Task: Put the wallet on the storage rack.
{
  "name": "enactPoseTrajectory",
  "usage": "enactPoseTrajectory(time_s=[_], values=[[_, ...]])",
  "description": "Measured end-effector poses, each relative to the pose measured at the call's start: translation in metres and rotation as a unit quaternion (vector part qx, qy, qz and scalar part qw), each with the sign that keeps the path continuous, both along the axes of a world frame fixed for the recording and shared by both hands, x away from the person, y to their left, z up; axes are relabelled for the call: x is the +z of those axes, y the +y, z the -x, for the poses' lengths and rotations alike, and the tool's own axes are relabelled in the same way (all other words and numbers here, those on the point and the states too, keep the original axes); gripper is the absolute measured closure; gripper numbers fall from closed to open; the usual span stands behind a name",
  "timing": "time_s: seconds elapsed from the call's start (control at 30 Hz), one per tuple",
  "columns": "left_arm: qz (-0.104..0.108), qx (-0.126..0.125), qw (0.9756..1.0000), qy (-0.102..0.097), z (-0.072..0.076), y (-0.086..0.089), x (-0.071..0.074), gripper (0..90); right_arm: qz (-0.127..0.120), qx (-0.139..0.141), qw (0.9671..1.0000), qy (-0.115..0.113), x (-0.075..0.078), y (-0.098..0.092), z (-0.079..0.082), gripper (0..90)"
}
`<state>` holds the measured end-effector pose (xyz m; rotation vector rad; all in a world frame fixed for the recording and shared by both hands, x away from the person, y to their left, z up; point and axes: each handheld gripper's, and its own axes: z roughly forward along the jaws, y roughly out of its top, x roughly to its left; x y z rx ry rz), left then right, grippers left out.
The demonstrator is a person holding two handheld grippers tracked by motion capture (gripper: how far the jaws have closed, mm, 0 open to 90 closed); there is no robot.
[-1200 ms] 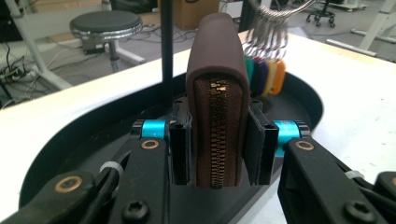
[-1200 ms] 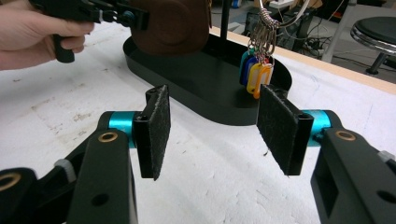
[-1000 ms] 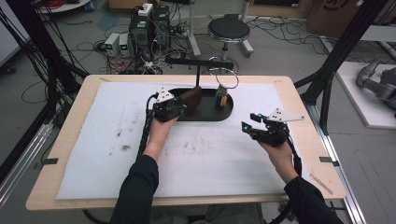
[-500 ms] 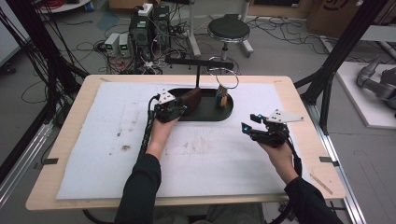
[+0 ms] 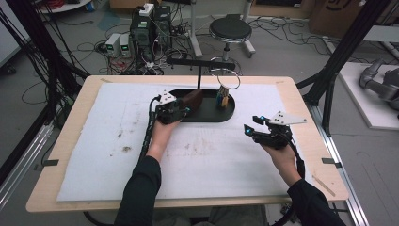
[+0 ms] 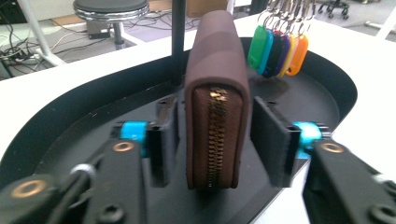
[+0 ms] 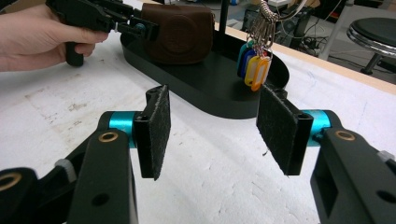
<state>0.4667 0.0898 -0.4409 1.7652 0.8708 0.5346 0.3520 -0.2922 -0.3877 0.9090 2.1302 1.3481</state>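
- The pouch (image 6: 215, 100) stands on edge in the black tray (image 5: 230, 112), far centre of the counter (image 5: 301, 96).
- Left tongs (image 6: 215, 140) straddle it, spread, not yet gripping.
- Right tongs (image 7: 212, 121) hang released, near right.
- I judge the pickup barely begun.

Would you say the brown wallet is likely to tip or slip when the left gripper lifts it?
The wallet stands on its narrow zipper edge, so it probably tips if nudged. Its matte cover and the padded jaws of the left gripper on either side suggest little slipping.

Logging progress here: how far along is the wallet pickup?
Done: the left claw straddles the wallet, standing on edge in the tray. In hand: its pads look just short of gripping. Left: closing and lifting. The right claw waits open over the table.
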Motion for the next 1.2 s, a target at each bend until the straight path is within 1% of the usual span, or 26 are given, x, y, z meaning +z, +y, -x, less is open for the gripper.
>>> enactPoseTrajectory(time_s=[0.07,0.13,0.2,0.27,0.37,0.47,0.5,0.57,0.63,0.67,0.7,0.77,0.87,0.93,1.03,1.07,1.17,1.2], values=[[-0.011,0.004,0.9999,0.001,0.001,0.000,0.001,46.8,0.000,0.000,1.0000,0.000,0.000,0.000,0.000,45.6],[-0.012,0.007,0.9999,0.007,0.002,0.000,0.002,39.3,0.000,0.001,1.0000,-0.002,0.000,0.001,-0.001,45.4],[-0.011,0.007,0.9998,0.015,0.003,0.000,0.004,34.8,0.000,-0.001,1.0000,-0.004,0.000,0.000,-0.001,45.2],[-0.017,0.009,0.9996,0.019,0.006,0.000,0.008,29.7,-0.003,-0.002,1.0000,-0.002,0.000,0.000,-0.001,44.9],[-0.016,-0.004,0.9996,0.024,0.013,0.003,0.017,27.3,-0.006,-0.004,1.0000,-0.003,0.000,-0.002,-0.002,44.3],[-0.012,-0.018,0.9995,0.024,0.023,0.004,0.030,25.5,-0.009,-0.006,0.9999,-0.001,0.000,-0.004,-0.003,43.2],[-0.016,-0.022,0.9994,0.022,0.027,0.005,0.035,25.5,-0.012,-0.006,0.9999,0.001,0.000,-0.005,-0.002,42.9],[-0.016,-0.034,0.9992,0.011,0.037,0.006,0.045,25.5,-0.014,-0.008,0.9999,0.002,0.001,-0.006,-0.002,42.0],[-0.014,-0.038,0.9991,-0.016,0.051,0.009,0.052,25.6,-0.015,-0.008,0.9998,0.004,0.001,-0.008,-0.002,41.4],[-0.011,-0.041,0.9988,-0.024,0.057,0.011,0.054,25.7,-0.015,-0.007,0.9999,0.002,0.001,-0.009,-0.002,40.7],[-0.006,-0.044,0.9986,-0.028,0.063,0.013,0.056,25.8,-0.015,-0.008,0.9999,0.002,0.001,-0.010,-0.002,39.6],[-0.007,-0.053,0.9980,-0.036,0.075,0.019,0.059,25.7,-0.018,-0.010,0.9998,0.004,0.001,-0.011,-0.002,37.9],[-0.006,-0.061,0.9972,-0.043,0.092,0.030,0.060,25.8,-0.023,-0.004,0.9997,0.004,0.001,-0.014,-0.002,34.3],[-0.005,-0.071,0.9966,-0.041,0.102,0.039,0.060,25.8,-0.025,0.000,0.9997,0.004,0.001,-0.015,-0.001,31.7],[-0.005,-0.079,0.9960,-0.040,0.115,0.053,0.059,25.8,-0.027,0.003,0.9996,0.003,0.002,-0.018,-0.001,29.3],[-0.005,-0.078,0.9961,-0.041,0.120,0.057,0.059,25.8,-0.026,0.001,0.9997,0.002,0.001,-0.020,-0.001,28.1],[-0.003,-0.072,0.9963,-0.047,0.131,0.070,0.060,25.7,-0.030,-0.006,0.9995,0.011,0.000,-0.024,-0.004,26.1],[-0.006,-0.070,0.9963,-0.049,0.135,0.074,0.060,25.7,-0.031,-0.009,0.9994,0.012,0.000,-0.025,-0.004,25.9]])
